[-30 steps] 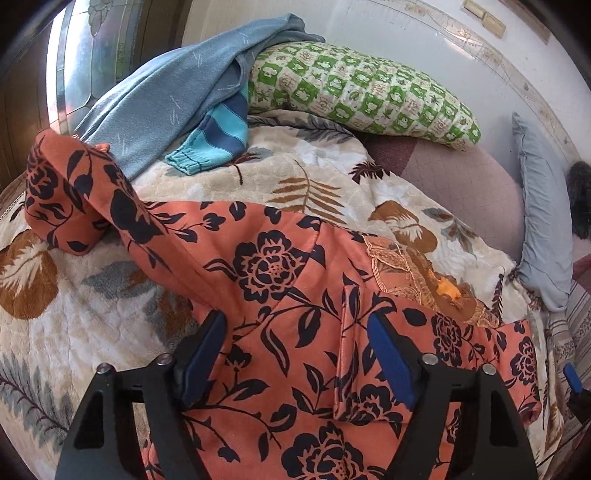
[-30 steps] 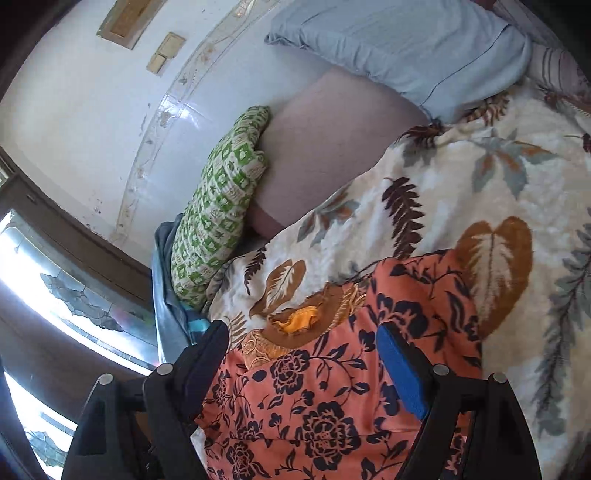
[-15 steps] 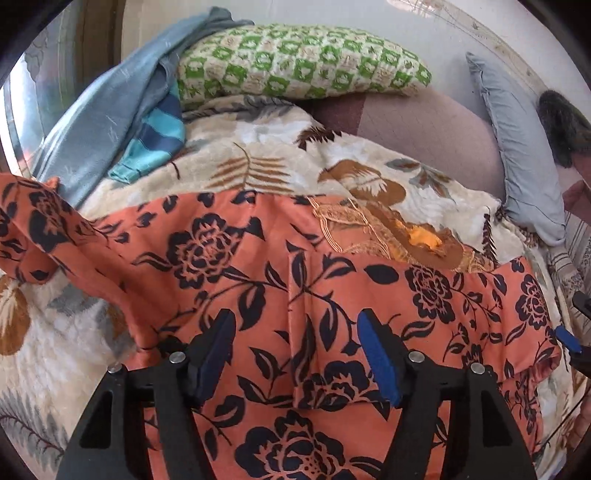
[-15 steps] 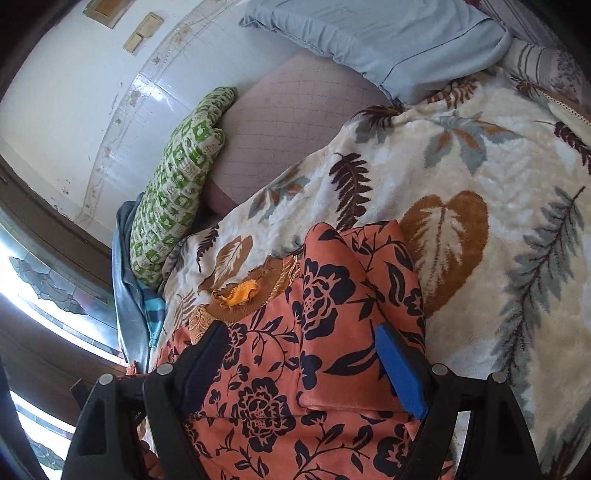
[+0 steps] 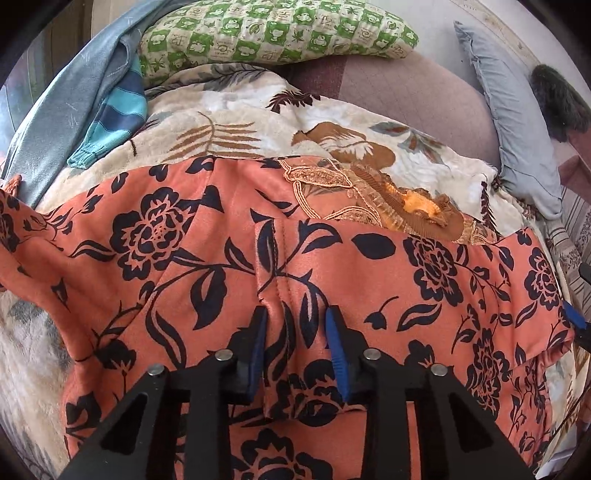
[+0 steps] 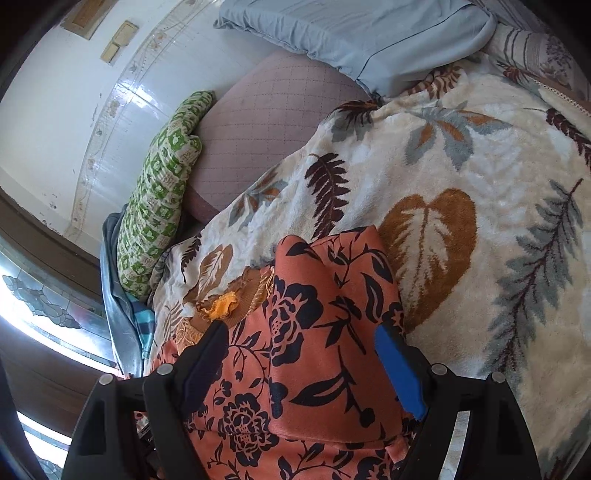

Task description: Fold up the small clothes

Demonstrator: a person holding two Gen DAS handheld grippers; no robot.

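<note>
one orange dress (image 5: 229,236) with a black flower print lies spread across a cream blanket (image 5: 236,110) patterned with brown and grey leaves. its embroidered neckline (image 5: 373,199) points toward the far side of the bed, with a small orange frill showing inside it.

the left gripper (image 5: 295,343) sits low over the middle of the dress, its two blue-padded fingers (image 5: 258,347) drawn in narrow around a raised pleat of fabric along the centre seam; the cloth bunches between the pads, so it is pinching the dress.

the right gripper (image 6: 299,354) is over one end of the dress (image 6: 314,332), where a flap is folded over near the neckline. its two fingers (image 6: 397,365) stand wide apart, one on each side of the folded flap, and it grips nothing. its blue tip also shows at the right edge of the left view.

beyond the blanket (image 6: 461,155) there are two pillows: one green checked pillow (image 5: 273,33) and one pale blue pillow (image 5: 513,125). one grey-blue garment (image 5: 74,99) with a striped teal cuff lies at the left by the green pillow. a mauve quilted mattress (image 6: 269,122) shows between the two pillows.
</note>
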